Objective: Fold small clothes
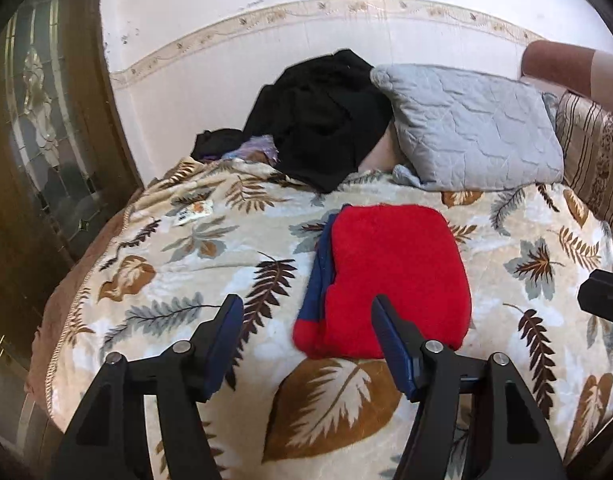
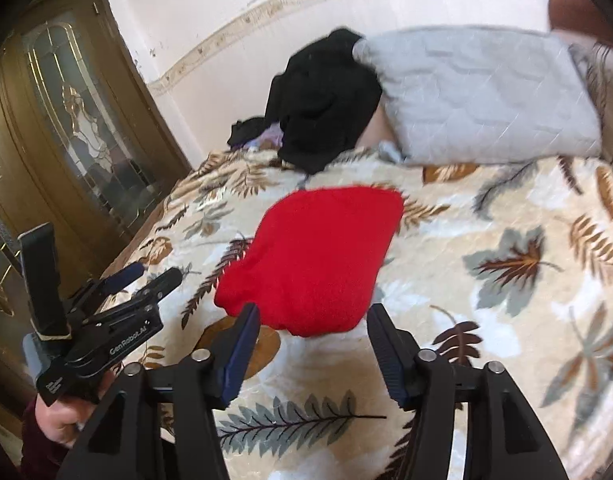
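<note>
A folded red garment with a blue layer along its left side lies on the leaf-patterned blanket. My left gripper hovers over its near left corner, jaws open and holding nothing. In the right wrist view the red garment lies just beyond my right gripper, which is also open and empty. The left gripper shows at the left there, held by a hand. A piece of the right gripper's body pokes in at the right edge.
A heap of black clothes lies at the head of the bed against the wall, beside a grey quilted pillow and a striped cushion. A brown glazed door stands at the left. A small pale tag lies on the blanket.
</note>
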